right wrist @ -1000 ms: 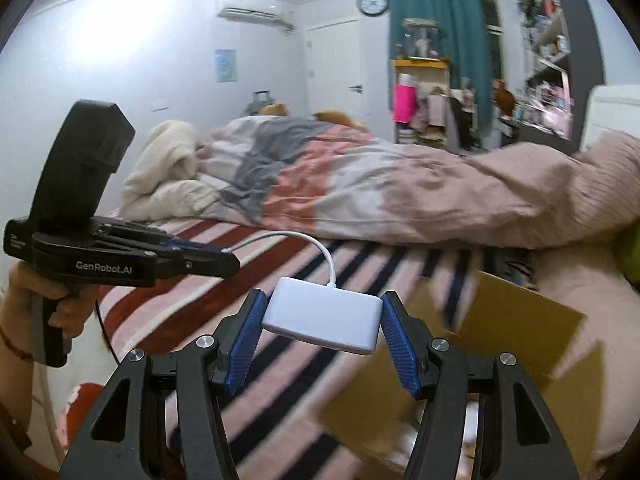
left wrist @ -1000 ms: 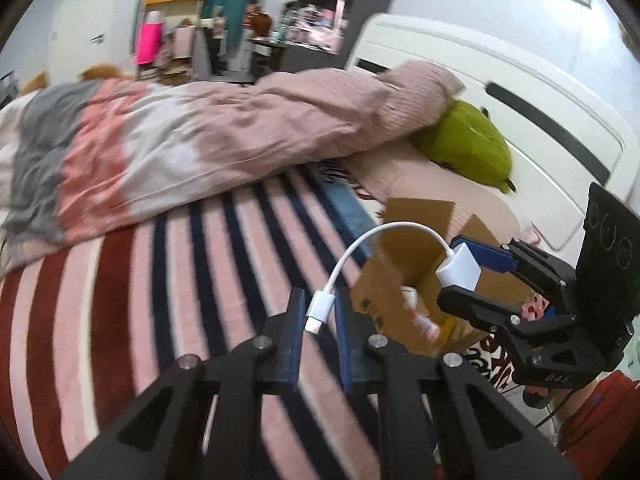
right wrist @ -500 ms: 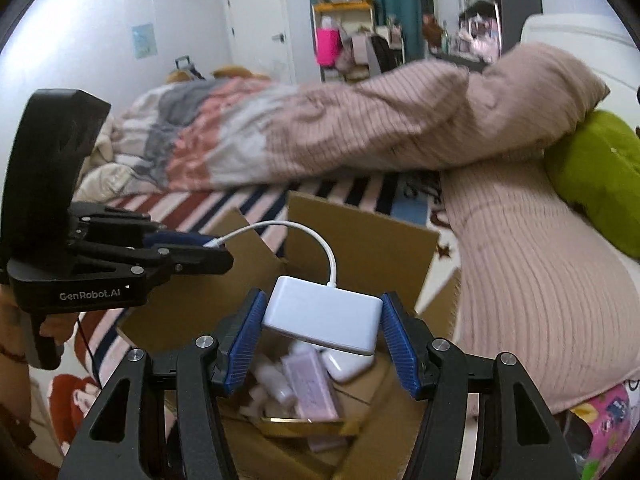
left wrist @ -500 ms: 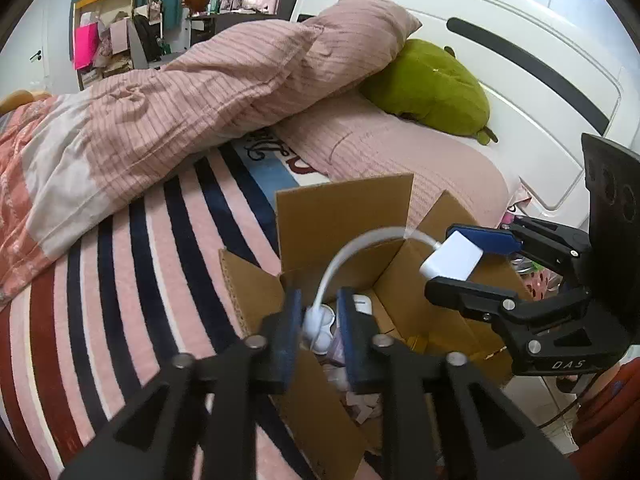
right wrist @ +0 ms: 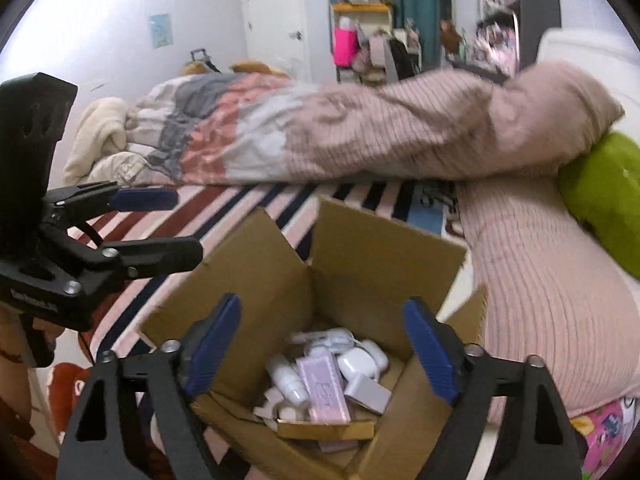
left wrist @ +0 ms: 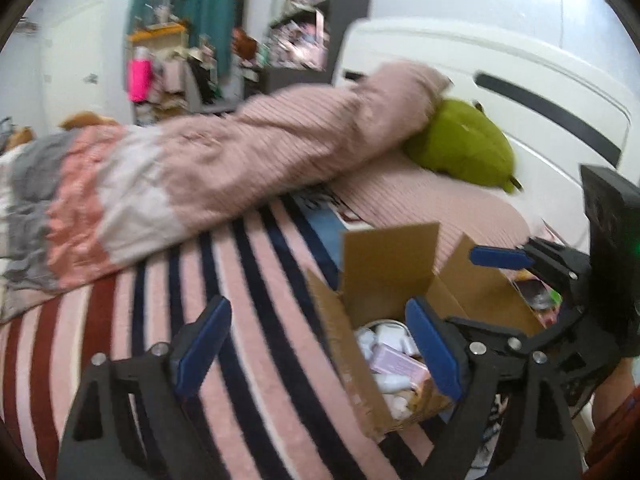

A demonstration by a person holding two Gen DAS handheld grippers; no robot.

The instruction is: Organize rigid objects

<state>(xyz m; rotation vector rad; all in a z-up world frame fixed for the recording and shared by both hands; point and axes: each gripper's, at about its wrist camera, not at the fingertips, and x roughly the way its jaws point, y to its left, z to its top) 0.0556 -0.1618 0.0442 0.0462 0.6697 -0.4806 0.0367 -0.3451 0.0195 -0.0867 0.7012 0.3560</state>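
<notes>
Both jaws spreading, our left hand-held gripper (left wrist: 316, 352) and right hand-held gripper (right wrist: 324, 352) grip nothing. We see the white adapter (right wrist: 362, 362) lying inside the open cardboard box (right wrist: 256, 280) on the striped bed (left wrist: 256, 360) (among small white bottles and a pink packet (right wrist: 324, 388)).

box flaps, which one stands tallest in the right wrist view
The far flap of the cardboard box, on the bedding side; it rises upright, while the other flaps splay outward lower.

Left wrist view angled down across bed (left wrist: 256, 360), right wrist view close above box (right wrist: 360, 264), both sharing box, quilt (left wrist: 224, 168)
</notes>
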